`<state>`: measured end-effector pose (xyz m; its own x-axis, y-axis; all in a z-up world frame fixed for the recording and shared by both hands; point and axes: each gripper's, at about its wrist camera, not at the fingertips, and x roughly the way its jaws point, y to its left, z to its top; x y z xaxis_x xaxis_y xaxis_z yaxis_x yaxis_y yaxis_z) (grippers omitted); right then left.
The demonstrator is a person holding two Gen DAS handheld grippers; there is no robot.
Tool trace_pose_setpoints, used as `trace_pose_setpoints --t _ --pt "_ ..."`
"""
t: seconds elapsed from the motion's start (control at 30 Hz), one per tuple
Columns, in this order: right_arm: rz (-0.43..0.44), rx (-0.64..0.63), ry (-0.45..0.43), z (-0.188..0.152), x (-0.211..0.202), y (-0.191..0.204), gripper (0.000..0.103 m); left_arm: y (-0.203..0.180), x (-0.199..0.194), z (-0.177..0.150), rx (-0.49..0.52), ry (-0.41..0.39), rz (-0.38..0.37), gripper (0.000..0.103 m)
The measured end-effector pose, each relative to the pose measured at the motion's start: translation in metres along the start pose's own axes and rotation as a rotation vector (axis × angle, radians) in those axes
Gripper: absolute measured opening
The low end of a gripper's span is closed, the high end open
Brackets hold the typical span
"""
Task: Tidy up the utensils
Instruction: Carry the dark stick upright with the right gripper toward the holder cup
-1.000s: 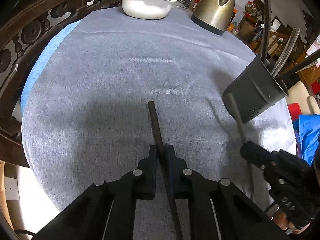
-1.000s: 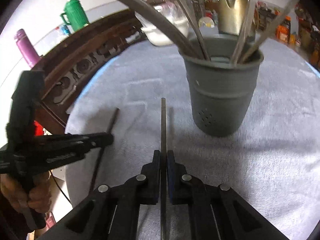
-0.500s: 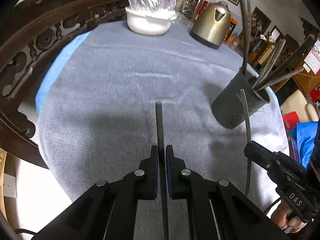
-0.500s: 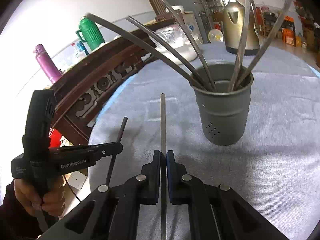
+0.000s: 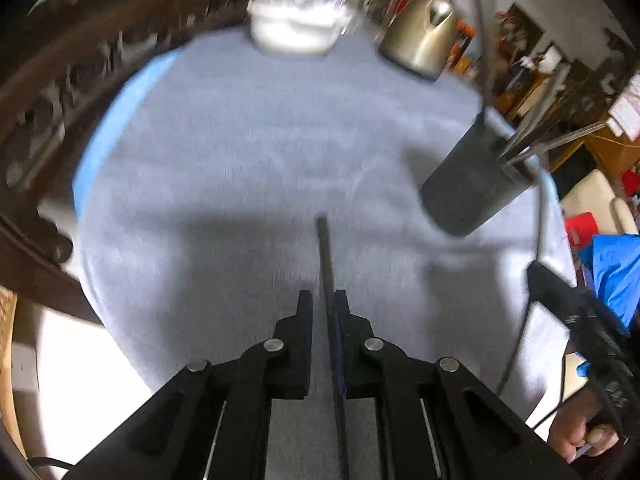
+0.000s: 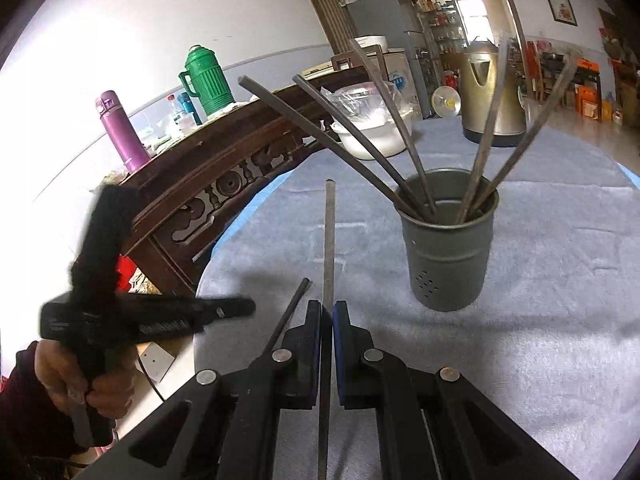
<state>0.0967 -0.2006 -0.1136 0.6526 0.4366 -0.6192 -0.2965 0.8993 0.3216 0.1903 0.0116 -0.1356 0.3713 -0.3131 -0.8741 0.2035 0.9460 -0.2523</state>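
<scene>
My left gripper (image 5: 323, 300) is shut on a dark chopstick (image 5: 325, 248) that points forward above the grey tablecloth (image 5: 240, 168). My right gripper (image 6: 326, 308) is shut on a second dark chopstick (image 6: 329, 236), held above the cloth to the left of the grey holder cup (image 6: 448, 240). The cup stands upright with several chopsticks (image 6: 408, 140) leaning in it. In the left wrist view the cup (image 5: 468, 188) is at the right, and the right gripper (image 5: 536, 276) shows below it. The left gripper (image 6: 240, 306) shows at the left in the right wrist view.
A white bowl covered in plastic (image 5: 298, 28) and a metal kettle (image 5: 424, 36) stand at the far side of the round table. A carved dark wood bench (image 6: 224, 184) runs along the left edge. A green flask (image 6: 208, 80) and a purple bottle (image 6: 120, 128) stand behind it.
Both grippers have risen and pulled back with their chopsticks. The holder cup now looks farther away and lower in both views.
</scene>
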Motion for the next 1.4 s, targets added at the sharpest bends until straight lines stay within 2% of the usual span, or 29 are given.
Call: trace_pose_setpoints --t 0.03,0.1,0.13,0.2,0.33,0.37,0.4,0.47,0.7,1.07,1.27,1.4 --pt "0.000 0.003 0.001 0.000 0.002 -0.001 0.007 0.001 0.007 -0.001 -0.008 0.022 -0.013 0.011" --pt "0.000 0.007 0.002 -0.001 0.001 -0.002 0.007 0.002 0.018 -0.002 -0.031 0.063 -0.021 0.027" --pt "0.002 0.008 0.002 -0.002 0.000 -0.003 0.007 0.003 0.023 -0.002 -0.047 0.075 -0.024 0.031" --pt "0.000 0.007 -0.003 -0.002 -0.001 -0.004 0.007 0.002 0.026 0.001 -0.048 0.059 -0.027 0.034" --pt "0.004 0.014 -0.014 -0.002 -0.007 -0.007 0.007 -0.002 0.031 0.009 -0.025 0.050 -0.019 0.034" --pt "0.002 0.014 -0.019 -0.002 -0.008 -0.008 0.007 -0.003 0.031 0.010 -0.018 0.044 -0.016 0.033" --pt "0.003 0.015 -0.025 -0.002 -0.010 -0.009 0.007 -0.003 0.032 0.011 -0.009 0.040 -0.014 0.021" --pt "0.000 0.015 -0.039 -0.002 -0.016 -0.011 0.007 -0.005 0.034 0.009 0.004 0.037 -0.007 0.008" --pt "-0.027 0.009 -0.116 0.006 -0.039 -0.019 0.007 -0.009 0.019 0.003 -0.005 -0.040 -0.004 0.006" --pt "-0.073 0.036 -0.267 0.023 -0.083 -0.034 0.007 -0.028 -0.057 0.010 0.020 -0.246 -0.060 0.006" --pt "-0.130 0.052 -0.193 0.024 -0.076 -0.044 0.008 -0.034 -0.071 0.015 0.037 -0.287 -0.085 0.006" --pt "-0.244 0.136 -0.051 0.019 -0.063 -0.080 0.009 -0.036 -0.073 0.011 0.035 -0.295 -0.086 0.006"
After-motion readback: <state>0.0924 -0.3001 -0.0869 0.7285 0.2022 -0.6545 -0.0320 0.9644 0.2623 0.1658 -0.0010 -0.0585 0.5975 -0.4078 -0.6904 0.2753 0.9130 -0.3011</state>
